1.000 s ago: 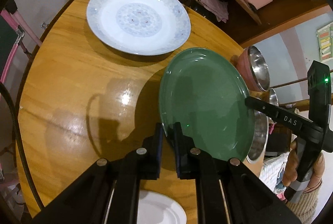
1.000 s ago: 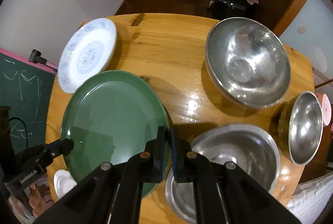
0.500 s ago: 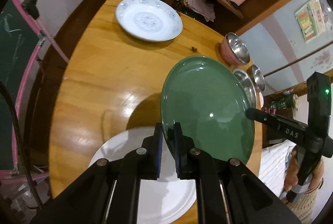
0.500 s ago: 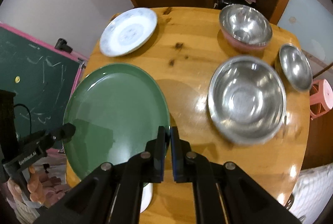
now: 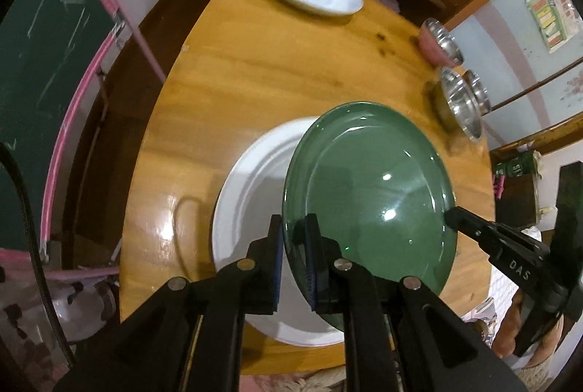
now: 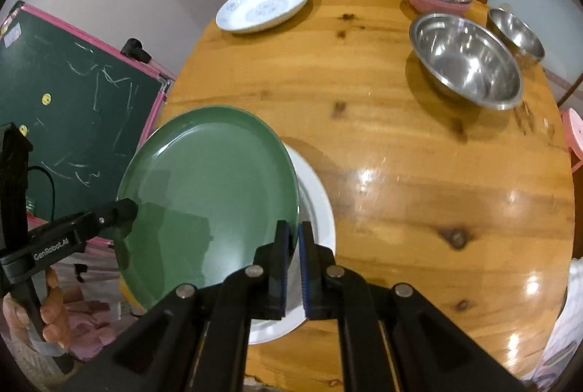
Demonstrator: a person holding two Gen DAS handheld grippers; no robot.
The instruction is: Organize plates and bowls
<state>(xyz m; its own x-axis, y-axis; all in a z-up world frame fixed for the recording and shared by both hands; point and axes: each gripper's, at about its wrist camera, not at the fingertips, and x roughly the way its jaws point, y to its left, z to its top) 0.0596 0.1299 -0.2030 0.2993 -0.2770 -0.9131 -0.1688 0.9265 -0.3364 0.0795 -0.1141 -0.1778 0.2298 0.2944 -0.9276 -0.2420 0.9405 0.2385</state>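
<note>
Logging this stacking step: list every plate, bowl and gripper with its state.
green plate: lifted, held by both grippers over the white plate
white plate: flat on table
patterned plate: flat on table, apart
steel bowls: upright, empty
left gripper: shut on rim
right gripper: shut on rim

My left gripper is matte black, with blue pads and silver rivets along its linkages. My right gripper matches it; at three o'clock its side reads "DAS", at nine o'clock the left's reads "GenRobot.AI".

green plate: glossy glaze | table: varnished wood, shiny | large bowl: polished metal
</note>
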